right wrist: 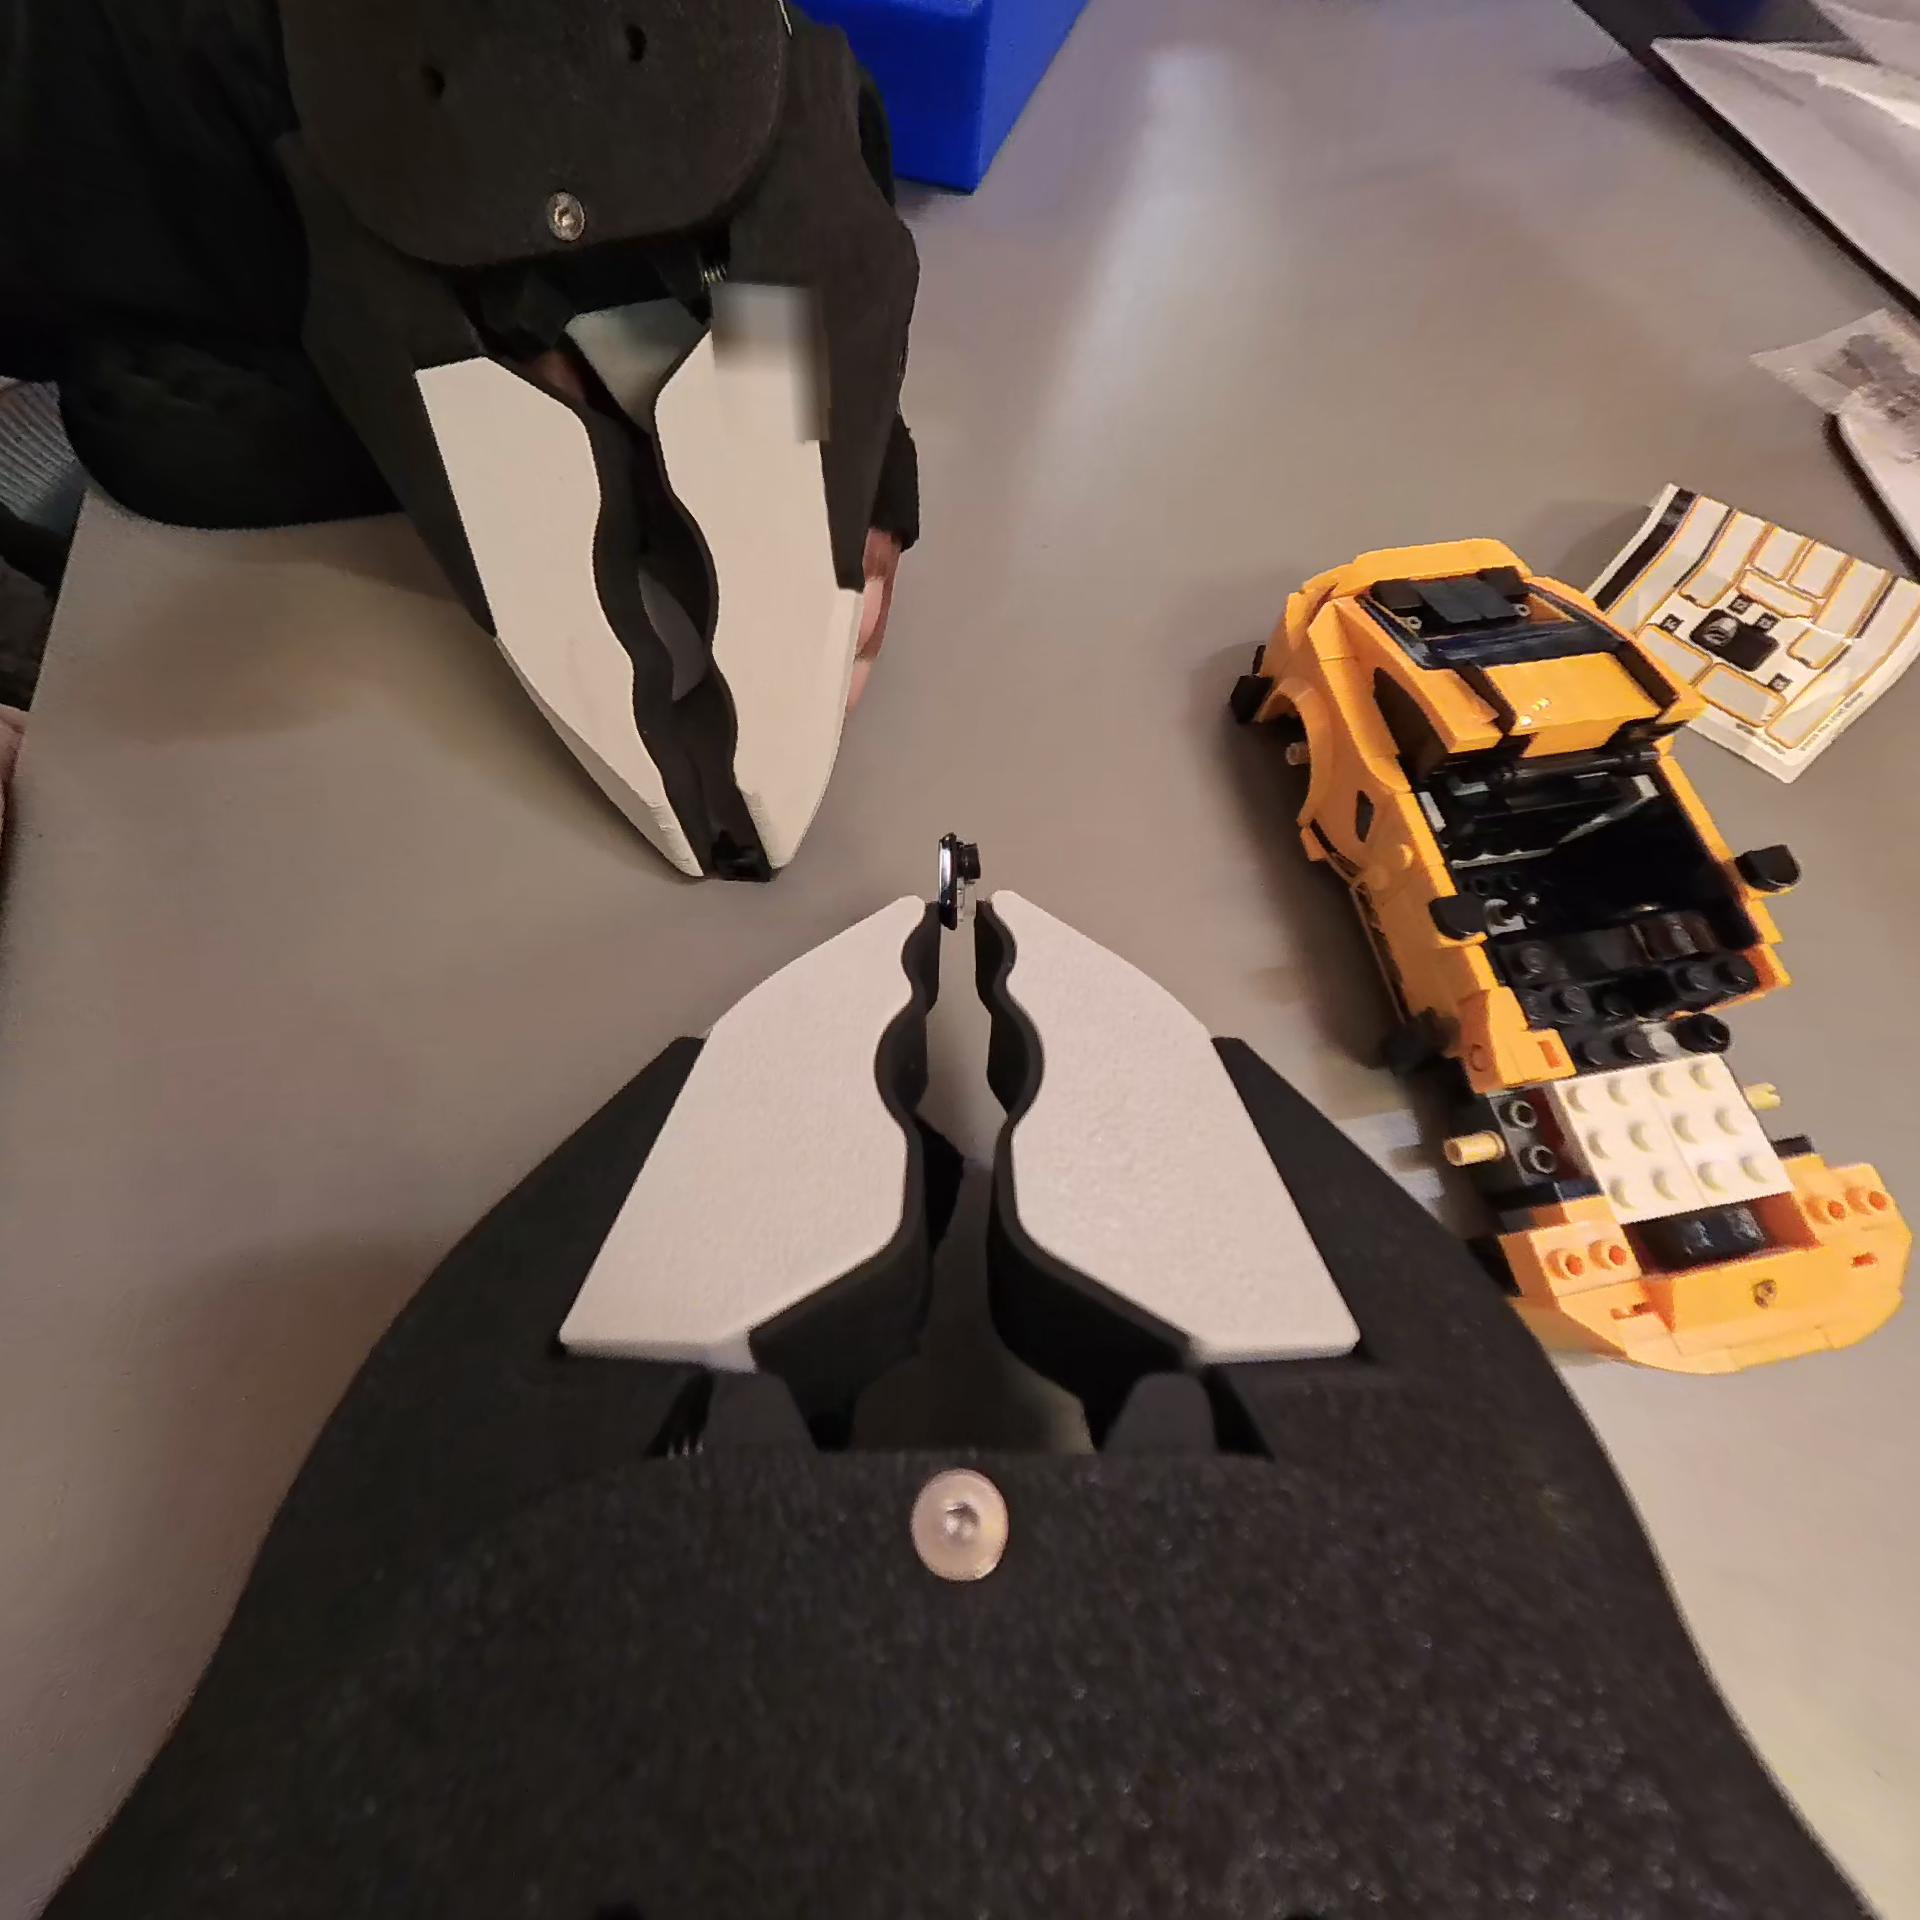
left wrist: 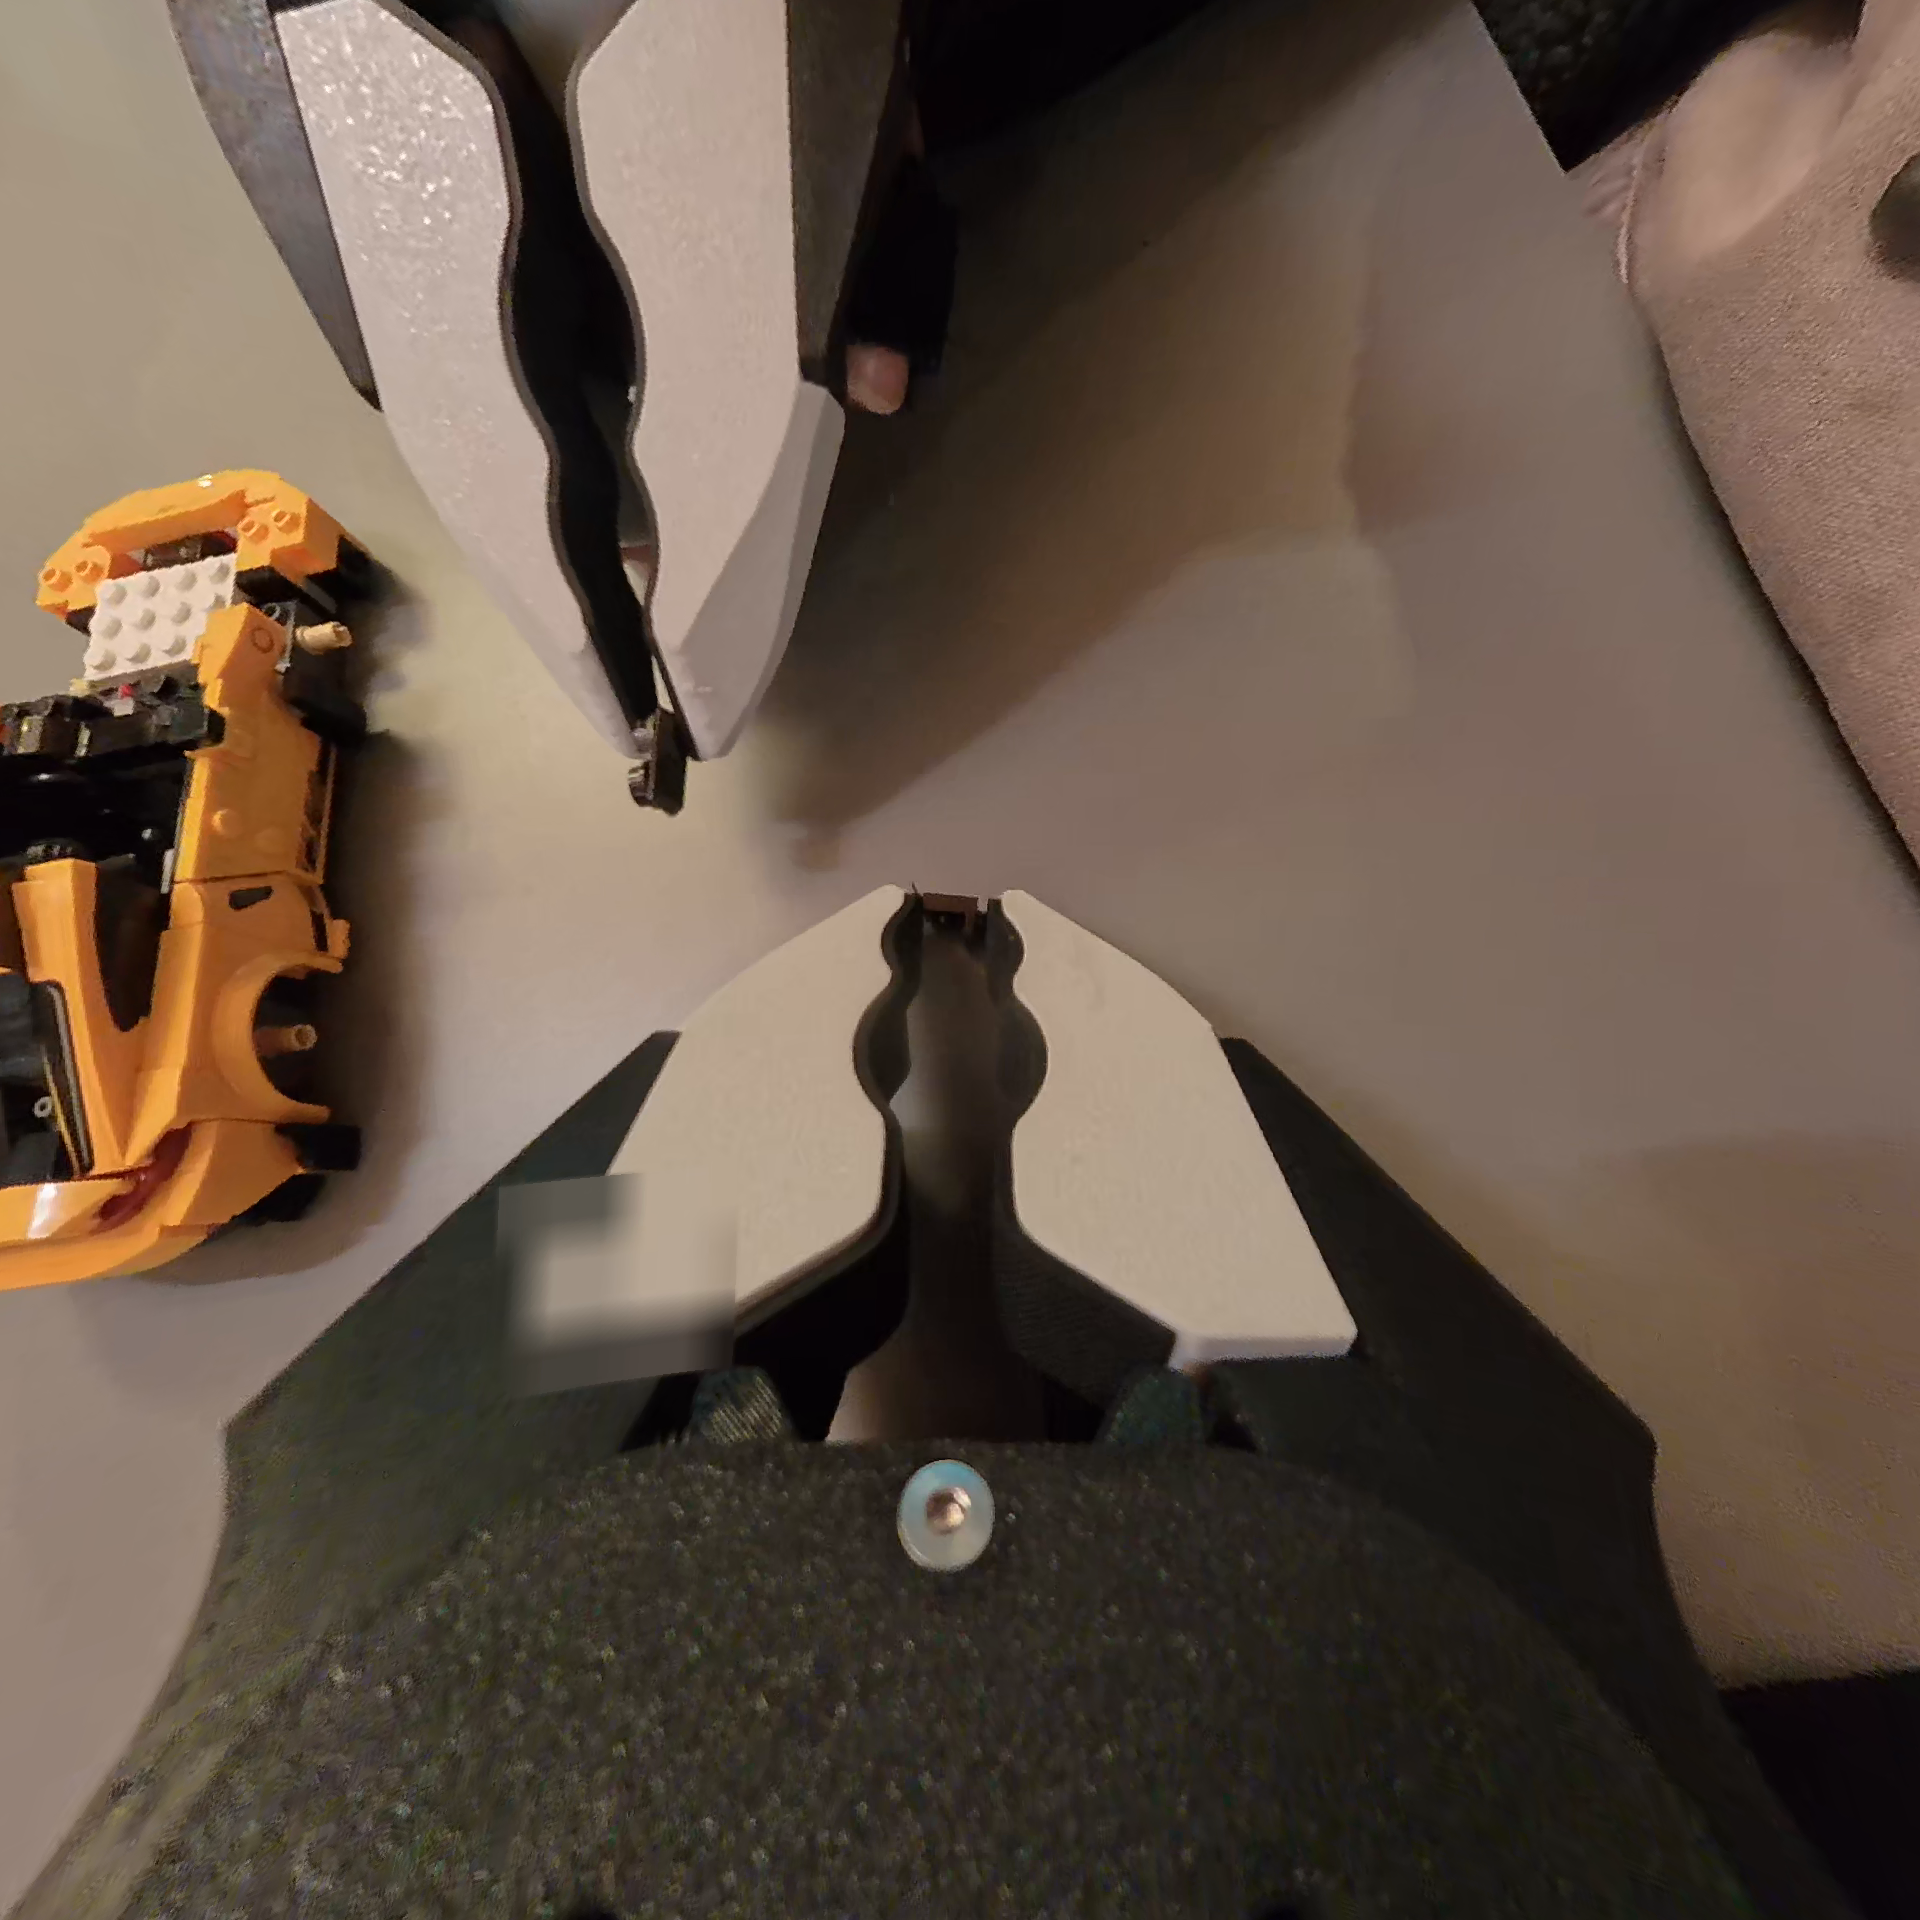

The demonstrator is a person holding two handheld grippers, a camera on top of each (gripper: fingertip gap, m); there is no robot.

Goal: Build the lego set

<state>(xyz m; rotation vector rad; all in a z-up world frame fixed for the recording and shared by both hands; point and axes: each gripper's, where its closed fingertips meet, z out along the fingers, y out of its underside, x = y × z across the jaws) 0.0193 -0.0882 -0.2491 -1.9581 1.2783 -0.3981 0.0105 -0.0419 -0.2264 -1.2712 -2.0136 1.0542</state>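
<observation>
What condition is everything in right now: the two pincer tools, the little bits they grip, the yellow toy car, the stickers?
Left gripper: shut on small dark piece.
Right gripper: shut on small black round piece, held on edge.
Orange lego car: partly built, roof open, no wheels, resting on table.
Sticker sheet: flat beside the car, some stickers gone.

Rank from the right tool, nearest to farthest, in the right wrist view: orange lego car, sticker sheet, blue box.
From the right tool:
1. Orange lego car, on the table to its right.
2. Sticker sheet, beyond the car, far right.
3. Blue box, at the top edge, behind the left tool.
</observation>
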